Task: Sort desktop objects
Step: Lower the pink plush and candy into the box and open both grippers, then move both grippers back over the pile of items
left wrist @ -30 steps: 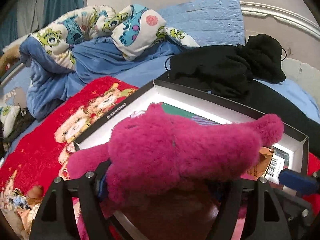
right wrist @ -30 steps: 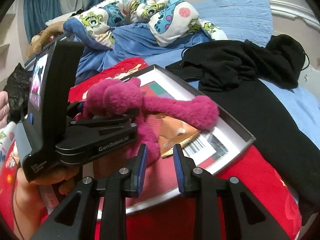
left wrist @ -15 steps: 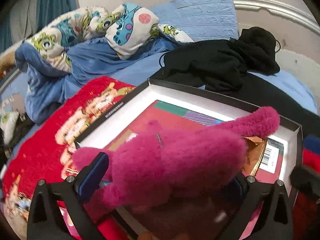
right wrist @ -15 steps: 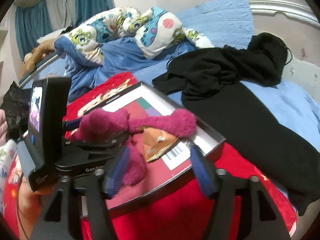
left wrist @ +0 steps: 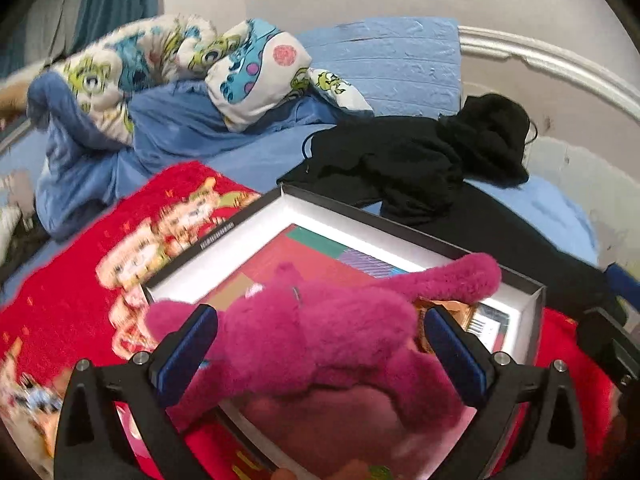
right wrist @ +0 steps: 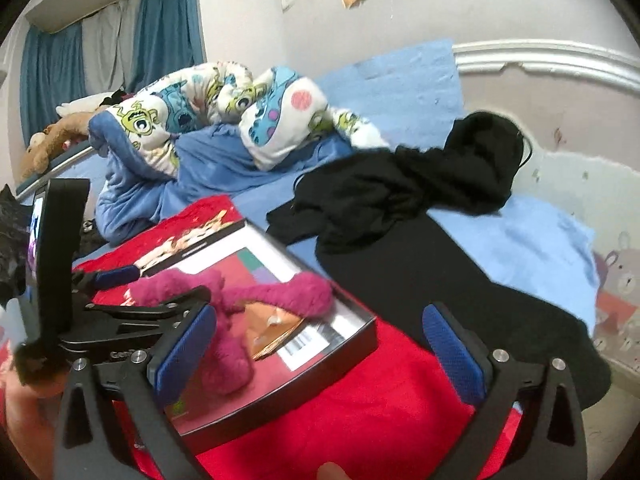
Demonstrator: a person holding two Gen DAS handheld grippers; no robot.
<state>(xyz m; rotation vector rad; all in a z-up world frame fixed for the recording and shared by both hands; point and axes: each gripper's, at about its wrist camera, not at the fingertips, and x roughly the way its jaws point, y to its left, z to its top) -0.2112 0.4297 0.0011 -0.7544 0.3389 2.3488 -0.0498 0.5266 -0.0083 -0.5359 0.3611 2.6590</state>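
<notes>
A bed with a blue sheet [right wrist: 532,236] is filling the room under a pale wall, and a red printed blanket [left wrist: 76,280] is covering its near end, with a shallow black box [left wrist: 536,300] lying on it as the landmark.

The left gripper [left wrist: 320,344] is hanging released over the box's near corner, its blue pads standing wide on either side of the magenta plush toy [left wrist: 320,332] without pressing it. The toy is lying inside the box, one limb reaching toward the far right wall of the box. The right gripper [right wrist: 320,340] is hovering off the box's right side over the red blanket, its jaws opening, with nothing between them.

Right of the box, bare red blanket is leaving open room up to the black clothing [right wrist: 400,200], which is sprawling beyond the box's far edge. A cartoon-print quilt [right wrist: 192,104] is bunching further behind the box.

The toy's lower body is blurring at the left view's bottom edge. An orange packet [right wrist: 276,328] is lying partly hidden under the toy, and its print is too small to read.
</notes>
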